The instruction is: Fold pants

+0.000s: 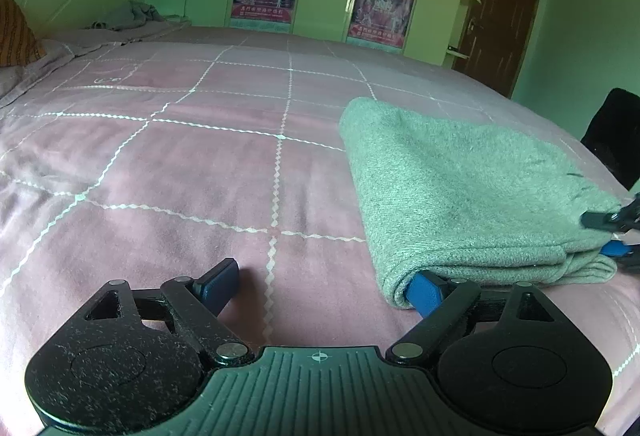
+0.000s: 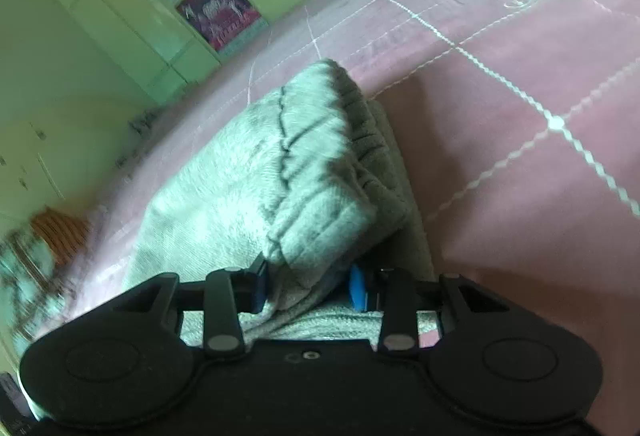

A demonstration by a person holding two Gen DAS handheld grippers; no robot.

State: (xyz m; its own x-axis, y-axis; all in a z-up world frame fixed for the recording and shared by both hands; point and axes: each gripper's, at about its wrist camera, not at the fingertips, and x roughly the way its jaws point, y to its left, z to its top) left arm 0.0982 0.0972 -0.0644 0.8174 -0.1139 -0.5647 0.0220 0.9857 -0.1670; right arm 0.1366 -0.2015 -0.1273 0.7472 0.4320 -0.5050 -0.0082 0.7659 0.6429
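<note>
**Grey pants folded on a pink bed, a gripper at each near corner**

A wide bed with a pink quilted cover stitched in white squares (image 1: pixel 208 163) fills both views. Folded grey knitted pants (image 1: pixel 460 195) lie near its right edge. The left gripper (image 1: pixel 324 286) has its fingers wide apart: its right blue pad (image 1: pixel 424 292) is tucked under the fold's near left corner, the other rests on bare cover. The right gripper (image 2: pixel 308 286) has a bunched edge of the pants between its blue pads (image 2: pixel 357 290); whether they pinch it I cannot tell.
</note>
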